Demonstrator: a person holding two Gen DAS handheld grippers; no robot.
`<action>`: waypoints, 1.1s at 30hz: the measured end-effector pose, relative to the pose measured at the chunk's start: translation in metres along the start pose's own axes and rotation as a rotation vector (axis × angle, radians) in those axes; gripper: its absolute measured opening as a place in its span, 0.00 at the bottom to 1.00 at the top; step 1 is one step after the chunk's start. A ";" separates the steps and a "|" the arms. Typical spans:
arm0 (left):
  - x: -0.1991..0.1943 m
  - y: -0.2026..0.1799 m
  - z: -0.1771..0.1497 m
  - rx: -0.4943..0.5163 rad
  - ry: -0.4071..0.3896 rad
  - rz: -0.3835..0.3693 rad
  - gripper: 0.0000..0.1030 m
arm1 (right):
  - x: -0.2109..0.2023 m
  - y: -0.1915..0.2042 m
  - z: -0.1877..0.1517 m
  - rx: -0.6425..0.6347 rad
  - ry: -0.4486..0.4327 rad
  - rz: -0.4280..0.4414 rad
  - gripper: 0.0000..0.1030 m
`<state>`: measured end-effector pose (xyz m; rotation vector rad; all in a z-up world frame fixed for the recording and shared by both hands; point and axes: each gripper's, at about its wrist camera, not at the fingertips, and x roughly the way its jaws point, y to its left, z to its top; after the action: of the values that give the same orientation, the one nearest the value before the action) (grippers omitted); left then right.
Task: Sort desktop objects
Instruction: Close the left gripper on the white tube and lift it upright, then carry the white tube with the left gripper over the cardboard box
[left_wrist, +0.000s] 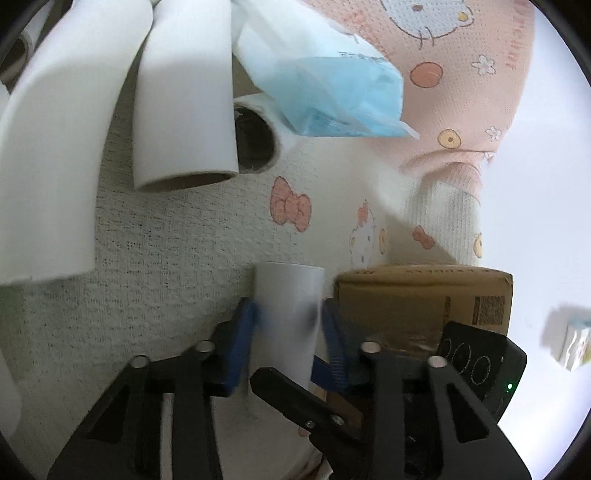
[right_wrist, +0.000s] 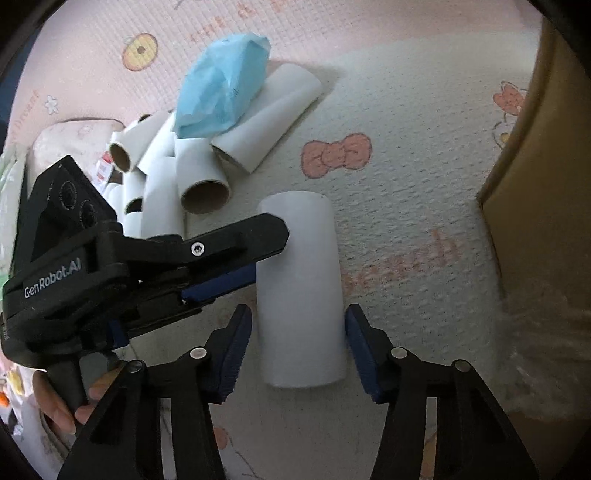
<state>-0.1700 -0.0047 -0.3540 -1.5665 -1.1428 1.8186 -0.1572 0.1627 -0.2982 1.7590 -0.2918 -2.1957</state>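
Note:
A white paper roll (left_wrist: 288, 295) lies on its side on the cartoon-print mat (left_wrist: 166, 258). In the left wrist view my left gripper (left_wrist: 290, 328) has its blue pads pressed on both sides of the roll. From the right wrist view the same roll (right_wrist: 299, 266) lies between the pads of my right gripper (right_wrist: 299, 350); a sliver of mat shows beside the left pad. My left gripper (right_wrist: 258, 254) reaches in from the left onto the roll's upper part. One black finger (left_wrist: 291, 395) of the right gripper crosses the lower middle of the left wrist view.
A heap of several white rolls (right_wrist: 162, 177) lies up and to the left, with a blue plastic packet (right_wrist: 221, 92) on top. A brown cardboard box (right_wrist: 535, 221) stands close on the right. A person's hand (right_wrist: 59, 406) holds the left gripper's handle.

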 end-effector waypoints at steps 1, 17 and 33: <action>0.003 -0.001 0.000 -0.001 0.004 -0.005 0.37 | 0.001 0.000 0.001 0.001 0.004 -0.003 0.48; -0.045 -0.071 -0.025 0.228 -0.022 0.020 0.40 | -0.065 0.022 -0.021 -0.065 -0.112 0.075 0.43; -0.085 -0.169 -0.083 0.495 -0.057 0.100 0.43 | -0.173 0.053 -0.058 -0.207 -0.317 0.099 0.43</action>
<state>-0.0980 0.0419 -0.1660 -1.3023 -0.5764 2.0244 -0.0611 0.1787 -0.1354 1.2625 -0.2079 -2.3339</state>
